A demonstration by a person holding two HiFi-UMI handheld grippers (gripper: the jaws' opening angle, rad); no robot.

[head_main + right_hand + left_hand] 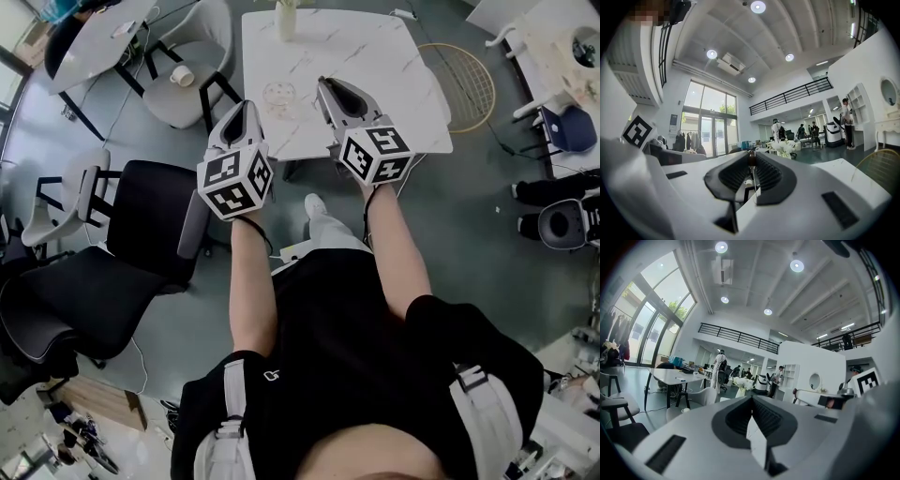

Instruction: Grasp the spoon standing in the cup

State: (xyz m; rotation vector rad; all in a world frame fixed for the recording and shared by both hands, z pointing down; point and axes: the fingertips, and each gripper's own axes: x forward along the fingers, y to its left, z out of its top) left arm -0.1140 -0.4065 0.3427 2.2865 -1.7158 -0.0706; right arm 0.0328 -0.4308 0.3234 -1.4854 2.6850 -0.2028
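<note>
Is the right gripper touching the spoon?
Touching. The right gripper view shows the right gripper with its jaws closed on the spoon at its dark upper end, the thin stem hanging between them.

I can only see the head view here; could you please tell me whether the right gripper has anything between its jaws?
Observer: Yes. In the right gripper view, the right gripper is closed on a thin spoon with a brown end, which stands upright between the pads.
Operator: Thank you. And what about the left gripper?
Observer: In the left gripper view, the left gripper has its jaws together with nothing between them.
Operator: Is anyone in the room ahead of the right gripper?
Observer: Yes, a person stands far off beside white shelves, to the right of where it points.
</note>
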